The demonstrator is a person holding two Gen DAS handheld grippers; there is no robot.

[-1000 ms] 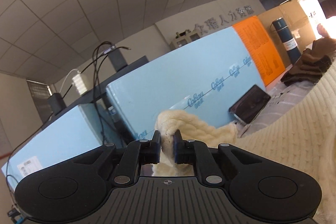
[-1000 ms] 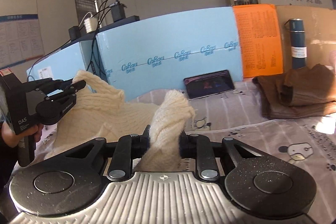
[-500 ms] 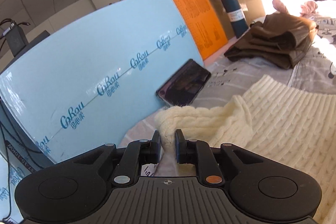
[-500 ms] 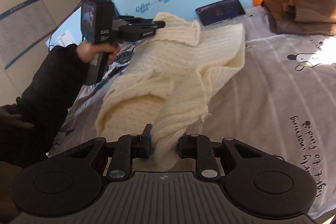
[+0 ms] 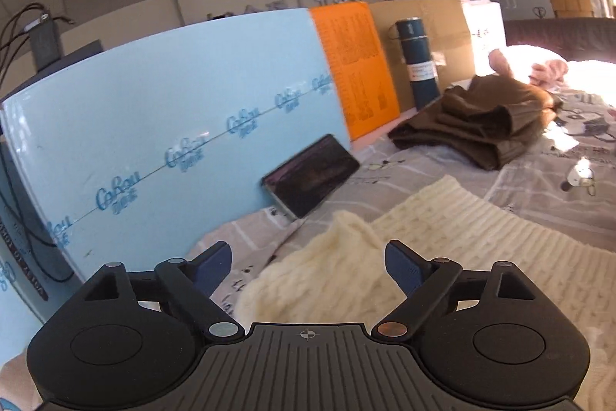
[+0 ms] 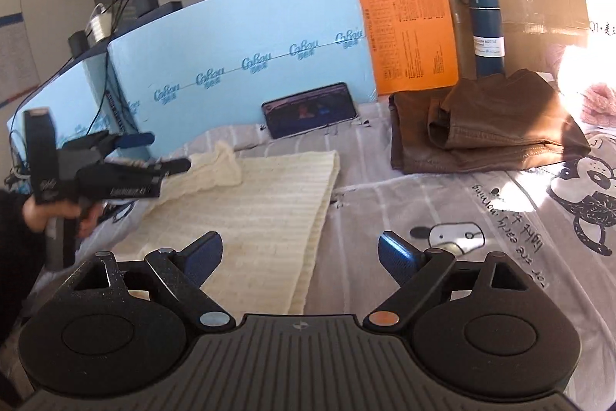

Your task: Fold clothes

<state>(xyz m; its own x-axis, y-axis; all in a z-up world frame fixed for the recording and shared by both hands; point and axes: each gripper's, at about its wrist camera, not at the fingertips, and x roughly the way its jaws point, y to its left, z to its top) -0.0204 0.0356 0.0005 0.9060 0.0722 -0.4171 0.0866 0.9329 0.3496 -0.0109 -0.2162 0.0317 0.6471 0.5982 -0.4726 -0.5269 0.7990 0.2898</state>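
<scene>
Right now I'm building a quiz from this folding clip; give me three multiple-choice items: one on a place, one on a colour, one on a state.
1. What does the phone lean against?
A. blue board
B. bottle
C. brown clothes

2. What colour is the sweater under the grippers?
A. brown
B. cream
C. pink

3. How are the right gripper jaws?
A. clamped on cloth
B. apart, nothing pinched
C. out of view

Answers:
1 A: it stands against the blue board.
2 B: cream knit.
3 B: the jaws are opening, clear of the sweater.
</scene>
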